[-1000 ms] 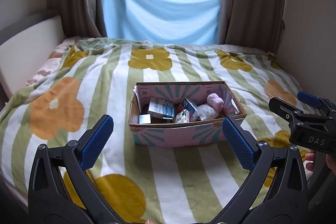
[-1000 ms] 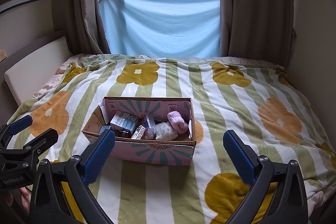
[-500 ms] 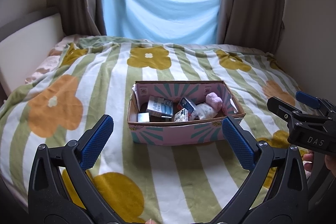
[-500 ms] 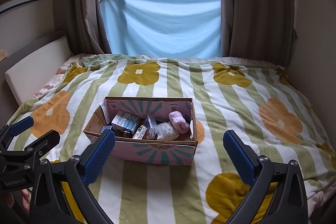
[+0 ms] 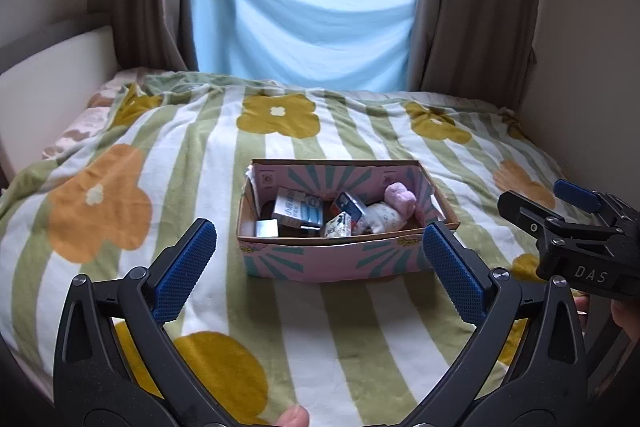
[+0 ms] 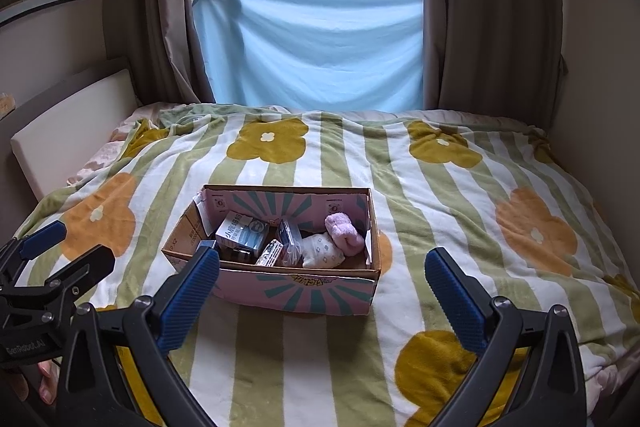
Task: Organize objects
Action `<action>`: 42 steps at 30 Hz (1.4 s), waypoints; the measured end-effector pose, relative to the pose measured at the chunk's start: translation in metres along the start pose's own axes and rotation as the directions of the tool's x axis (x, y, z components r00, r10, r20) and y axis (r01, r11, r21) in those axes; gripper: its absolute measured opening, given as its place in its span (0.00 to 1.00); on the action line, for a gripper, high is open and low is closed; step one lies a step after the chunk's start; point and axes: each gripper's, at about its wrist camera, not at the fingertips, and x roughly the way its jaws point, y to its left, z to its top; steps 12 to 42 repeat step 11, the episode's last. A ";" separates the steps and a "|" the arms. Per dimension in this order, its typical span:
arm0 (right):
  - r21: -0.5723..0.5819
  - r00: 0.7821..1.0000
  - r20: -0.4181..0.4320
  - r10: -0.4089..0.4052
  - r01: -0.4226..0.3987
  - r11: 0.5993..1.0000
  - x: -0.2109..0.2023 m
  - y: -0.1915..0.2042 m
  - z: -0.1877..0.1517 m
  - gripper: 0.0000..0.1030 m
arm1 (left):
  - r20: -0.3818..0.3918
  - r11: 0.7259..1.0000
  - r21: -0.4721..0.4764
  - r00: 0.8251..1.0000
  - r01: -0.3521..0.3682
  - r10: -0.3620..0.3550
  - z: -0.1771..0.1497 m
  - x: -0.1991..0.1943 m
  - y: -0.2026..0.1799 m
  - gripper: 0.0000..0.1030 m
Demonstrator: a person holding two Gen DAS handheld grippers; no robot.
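Sitting in the middle of both frames, the box (image 5: 336,259) rests on the blanket (image 5: 192,163), open-topped and full of small things. Both grippers hang short of it with nothing in them: the left gripper (image 5: 320,259) spread wide, its blue pads framing the box's near wall, and the right gripper (image 6: 322,285) spread just as wide.

Inside, a blue-and-white carton (image 6: 242,233) stands at the left, a small printed packet (image 6: 270,253) and a clear bag (image 6: 290,243) lie at centre, and a white sock roll (image 6: 322,251) with a pink sock roll (image 6: 344,231) touching it fills the right end.

These all look light. The socks are soft and will squash, so a pinch across the middle of a roll should hold. The carton is stiff but thin-walled; take it across its narrow faces, gently. The bag looks slippery and floppy, best gripped at a top edge. The blanket is soft, so the box may shift if nudged.
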 end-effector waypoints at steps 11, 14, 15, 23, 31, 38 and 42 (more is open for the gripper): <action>-0.004 1.000 -0.003 0.004 -0.004 1.000 0.003 0.003 0.001 0.99 | 0.040 1.000 0.029 0.999 0.008 -0.009 -0.001 -0.006 -0.006 1.00; -0.004 1.000 -0.003 0.004 -0.004 1.000 0.003 0.003 0.001 0.99 | 0.040 1.000 0.029 0.999 0.008 -0.009 -0.001 -0.006 -0.006 1.00; -0.004 1.000 -0.003 0.004 -0.004 1.000 0.003 0.003 0.001 0.99 | 0.040 1.000 0.029 0.999 0.008 -0.009 -0.001 -0.006 -0.006 1.00; -0.004 1.000 -0.003 0.004 -0.004 1.000 0.003 0.003 0.001 0.99 | 0.040 1.000 0.029 0.999 0.008 -0.009 -0.001 -0.006 -0.006 1.00; -0.004 1.000 -0.003 0.004 -0.004 1.000 0.003 0.003 0.001 0.99 | 0.040 1.000 0.029 0.999 0.008 -0.009 -0.001 -0.006 -0.006 1.00; -0.004 1.000 -0.003 0.004 -0.004 1.000 0.003 0.003 0.001 0.99 | 0.040 1.000 0.029 0.999 0.008 -0.009 -0.001 -0.006 -0.006 1.00; -0.004 1.000 -0.003 0.004 -0.004 1.000 0.003 0.003 0.001 0.99 | 0.040 1.000 0.029 0.999 0.008 -0.009 -0.001 -0.006 -0.006 1.00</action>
